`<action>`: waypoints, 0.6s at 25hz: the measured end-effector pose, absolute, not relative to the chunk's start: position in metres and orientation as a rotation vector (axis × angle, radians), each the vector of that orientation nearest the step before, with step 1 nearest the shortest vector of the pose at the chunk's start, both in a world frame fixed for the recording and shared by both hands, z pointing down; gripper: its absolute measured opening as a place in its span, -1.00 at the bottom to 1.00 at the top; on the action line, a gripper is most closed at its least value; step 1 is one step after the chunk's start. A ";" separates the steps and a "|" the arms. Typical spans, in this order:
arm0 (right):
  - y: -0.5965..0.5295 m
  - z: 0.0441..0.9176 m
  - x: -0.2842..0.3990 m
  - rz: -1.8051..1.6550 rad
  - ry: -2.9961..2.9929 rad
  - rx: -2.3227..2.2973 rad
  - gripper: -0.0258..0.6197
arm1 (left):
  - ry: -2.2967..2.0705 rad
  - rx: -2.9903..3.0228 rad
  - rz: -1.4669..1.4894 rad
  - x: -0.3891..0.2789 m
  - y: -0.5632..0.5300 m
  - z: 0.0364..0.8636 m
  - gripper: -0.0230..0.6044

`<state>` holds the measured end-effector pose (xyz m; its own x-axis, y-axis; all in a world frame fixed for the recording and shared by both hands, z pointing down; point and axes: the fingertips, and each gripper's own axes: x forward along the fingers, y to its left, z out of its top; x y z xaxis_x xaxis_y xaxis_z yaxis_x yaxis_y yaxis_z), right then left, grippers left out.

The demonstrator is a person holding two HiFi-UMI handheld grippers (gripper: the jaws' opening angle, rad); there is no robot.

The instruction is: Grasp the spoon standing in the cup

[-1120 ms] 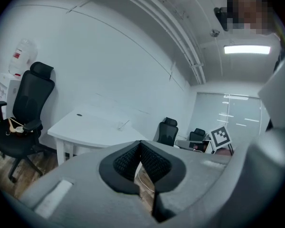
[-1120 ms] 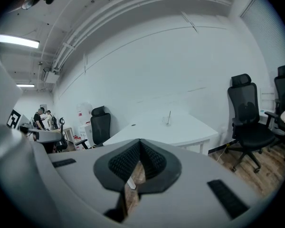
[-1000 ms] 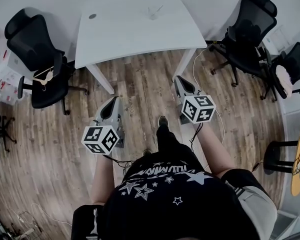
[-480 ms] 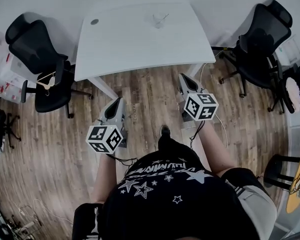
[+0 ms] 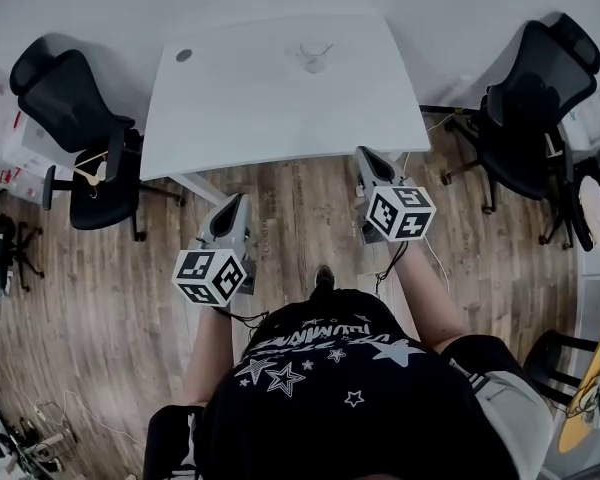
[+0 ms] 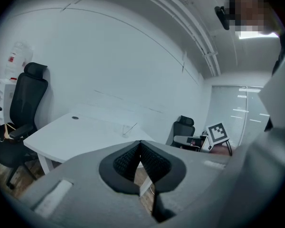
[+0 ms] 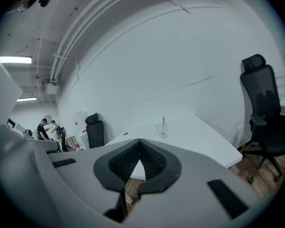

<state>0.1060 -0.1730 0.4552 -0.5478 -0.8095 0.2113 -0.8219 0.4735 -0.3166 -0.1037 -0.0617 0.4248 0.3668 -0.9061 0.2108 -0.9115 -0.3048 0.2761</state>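
Head view looks steeply down; both gripper views face the table (image 5: 260, 98).

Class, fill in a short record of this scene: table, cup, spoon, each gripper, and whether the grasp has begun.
table: white, in front of the person
cup: clear, toward the table's far edge
spoon: stands in the cup, untouched
left gripper: jaws together, empty, far from the cup
right gripper: jaws together, empty, far from the cup
grasp: not yet begun
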 end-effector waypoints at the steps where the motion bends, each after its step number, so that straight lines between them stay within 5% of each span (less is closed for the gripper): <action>1: -0.179 0.455 0.110 0.604 -2.672 1.477 -0.89 | -1.596 2.286 0.022 -0.099 -0.067 0.425 -0.90; 15: -0.206 0.463 0.117 0.627 -2.685 1.432 -0.89 | -1.606 2.271 0.036 -0.085 -0.095 0.430 -0.90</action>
